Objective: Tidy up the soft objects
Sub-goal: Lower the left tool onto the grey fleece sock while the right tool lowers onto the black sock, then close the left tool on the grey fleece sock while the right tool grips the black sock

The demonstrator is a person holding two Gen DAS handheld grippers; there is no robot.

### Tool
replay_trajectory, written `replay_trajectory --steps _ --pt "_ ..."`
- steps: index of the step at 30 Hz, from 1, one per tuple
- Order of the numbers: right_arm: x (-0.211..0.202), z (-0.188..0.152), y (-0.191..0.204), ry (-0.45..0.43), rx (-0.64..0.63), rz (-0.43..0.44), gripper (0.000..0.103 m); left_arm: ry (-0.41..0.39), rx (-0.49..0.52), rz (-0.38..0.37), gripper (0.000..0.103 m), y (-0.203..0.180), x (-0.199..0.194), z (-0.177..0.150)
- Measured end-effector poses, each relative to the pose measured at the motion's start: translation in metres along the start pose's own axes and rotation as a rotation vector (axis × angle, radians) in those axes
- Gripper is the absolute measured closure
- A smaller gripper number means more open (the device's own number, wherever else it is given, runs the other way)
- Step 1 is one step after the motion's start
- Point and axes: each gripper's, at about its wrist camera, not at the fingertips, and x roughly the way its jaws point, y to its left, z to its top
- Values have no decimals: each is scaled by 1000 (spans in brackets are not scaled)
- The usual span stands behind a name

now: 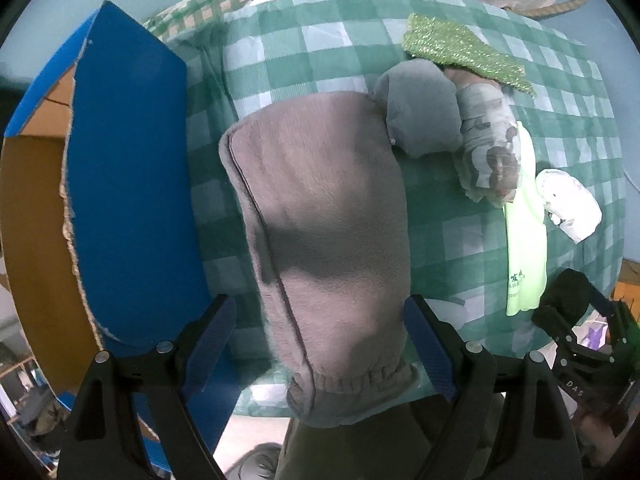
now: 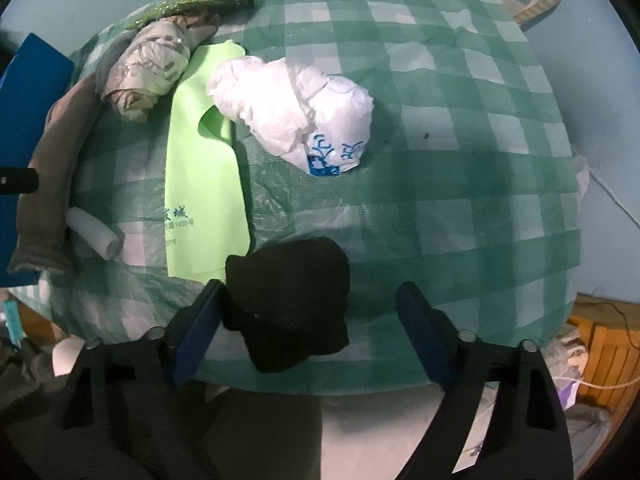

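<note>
In the left wrist view a grey fleece garment (image 1: 320,232) lies on the green checked cloth (image 1: 320,48), its elastic cuff hanging over the front edge. My left gripper (image 1: 320,344) is open, its blue pads either side of the cuff end. In the right wrist view my right gripper (image 2: 308,328) is open around a black cloth (image 2: 292,300) at the front edge. Beyond lie a crumpled white plastic bag (image 2: 296,112), a light green bag (image 2: 204,184), a patterned bundle (image 2: 148,68) and a glittery green cloth (image 2: 192,4).
A blue-sided cardboard box (image 1: 124,184) stands open at the left of the grey garment. A white tube (image 2: 94,236) lies near the garment's cuff. A wooden crate (image 2: 604,352) stands at the lower right, off the table.
</note>
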Motion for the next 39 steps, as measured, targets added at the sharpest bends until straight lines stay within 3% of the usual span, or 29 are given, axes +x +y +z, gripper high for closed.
replay_trajectory --steps 3,6,9,22,26,33,37,39 --pt "3 3 4 0 -28 14 30 14 -12 -14 16 2 5 2" --pt "2 6 7 3 -56 43 53 26 -16 -10 16 -1 11 5" --pt "1 13 11 5 -76 40 58 31 -16 4 16 -1 17 9" --pt "-20 56 6 17 -91 74 60 59 -39 74 17 -2 45 39" --pt "-26 65 15 6 -103 76 60 44 -47 77 29 1 46 42" --pt "-34 79 33 -11 -124 87 60 21 -68 78 70 12 47 38" --pt "-38 47 22 -22 -127 99 60 6 -62 61 76 21 43 37" --pt "-42 49 22 -21 -127 95 60 -3 -51 56 76 23 40 35"
